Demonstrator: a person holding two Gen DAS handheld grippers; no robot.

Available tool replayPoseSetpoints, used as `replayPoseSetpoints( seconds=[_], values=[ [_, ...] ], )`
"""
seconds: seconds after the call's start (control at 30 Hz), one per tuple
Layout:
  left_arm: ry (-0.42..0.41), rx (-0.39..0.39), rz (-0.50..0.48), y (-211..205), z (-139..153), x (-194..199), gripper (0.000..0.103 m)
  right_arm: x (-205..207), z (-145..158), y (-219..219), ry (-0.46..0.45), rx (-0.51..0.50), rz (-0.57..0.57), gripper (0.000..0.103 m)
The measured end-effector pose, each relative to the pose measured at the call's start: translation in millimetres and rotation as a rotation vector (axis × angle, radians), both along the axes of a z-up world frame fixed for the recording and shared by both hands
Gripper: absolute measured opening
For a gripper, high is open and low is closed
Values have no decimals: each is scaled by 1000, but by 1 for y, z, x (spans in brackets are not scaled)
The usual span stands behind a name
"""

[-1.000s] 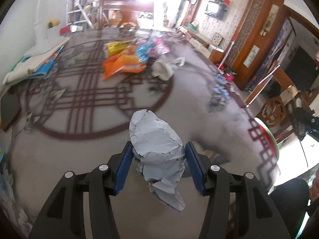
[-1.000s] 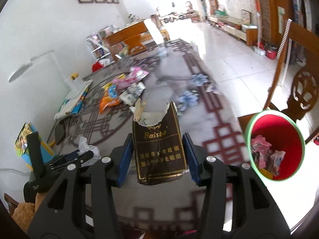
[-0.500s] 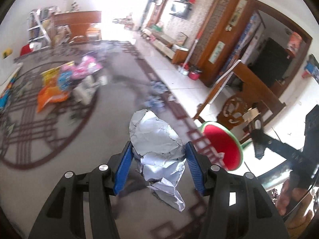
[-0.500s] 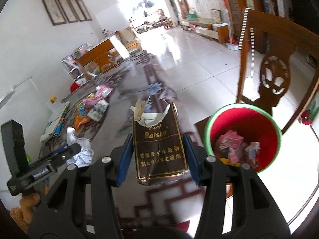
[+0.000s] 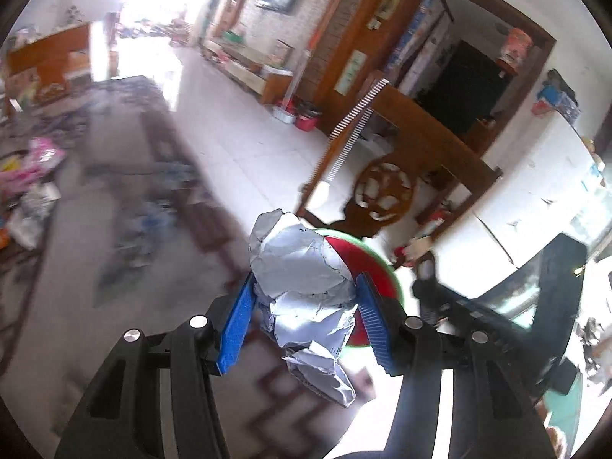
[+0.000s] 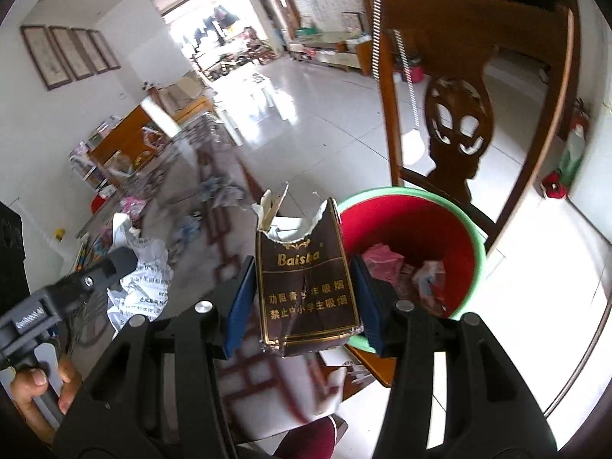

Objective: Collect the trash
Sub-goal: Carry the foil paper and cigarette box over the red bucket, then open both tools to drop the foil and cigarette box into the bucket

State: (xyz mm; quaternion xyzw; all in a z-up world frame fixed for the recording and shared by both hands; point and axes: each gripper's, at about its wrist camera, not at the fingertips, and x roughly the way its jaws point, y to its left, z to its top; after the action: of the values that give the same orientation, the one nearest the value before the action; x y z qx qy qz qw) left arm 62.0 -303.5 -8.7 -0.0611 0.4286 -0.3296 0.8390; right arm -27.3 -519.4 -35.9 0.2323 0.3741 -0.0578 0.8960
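Observation:
My left gripper (image 5: 304,300) is shut on a crumpled silver-white paper wrapper (image 5: 302,287), which hangs down past its blue pads. Just behind the wrapper shows the red bin with a green rim (image 5: 376,275). My right gripper (image 6: 302,288) is shut on a torn brown Baisha cigarette carton (image 6: 308,283), held upright beside the red bin (image 6: 440,225), which holds some pink and white wrappers. In the right wrist view the left gripper with its crumpled wrapper (image 6: 143,275) appears at the left, held by a hand (image 6: 42,394).
A carved wooden chair (image 6: 459,114) stands right behind the bin. A patterned grey rug (image 5: 126,229) stretches to the left with coloured snack bags (image 5: 34,160) on it. White tiled floor (image 6: 306,114) lies beyond, with wooden cabinets along the far walls.
Both grippers have swung right from the rug and its litter toward the red bin, each keeping its piece of trash. The bin and chair now sit much closer in both views.

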Motion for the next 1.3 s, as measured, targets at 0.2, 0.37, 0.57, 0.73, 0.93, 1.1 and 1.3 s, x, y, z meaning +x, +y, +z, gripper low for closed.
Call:
replayPoseSetpoints(
  seconds=[0.2,0.37,0.57,0.73,0.93,1.1,1.3],
  values=[
    [56,18,-90,-54,-20,16,51,6,-16,-29,22,39,-54,49],
    [70,49,-134,-77,-33,24,51,10,-26,-45,35,47,-84,49],
    [81,47,-164,-93,-39,32,53,13,-36,-61,47,57,-123,49],
    [86,42,-178,-101,-42,35,69,16,-43,-70,35,74,-161,80],
    [43,17,-114,-69,-37,39,72,17,-37,-60,36,98,-175,81],
    [-50,70,66,1,-32,59,72,27,4,-9,-56,119,-43,81],
    [-34,196,295,102,-35,114,72,40,33,93,-202,225,171,88]
  ],
)
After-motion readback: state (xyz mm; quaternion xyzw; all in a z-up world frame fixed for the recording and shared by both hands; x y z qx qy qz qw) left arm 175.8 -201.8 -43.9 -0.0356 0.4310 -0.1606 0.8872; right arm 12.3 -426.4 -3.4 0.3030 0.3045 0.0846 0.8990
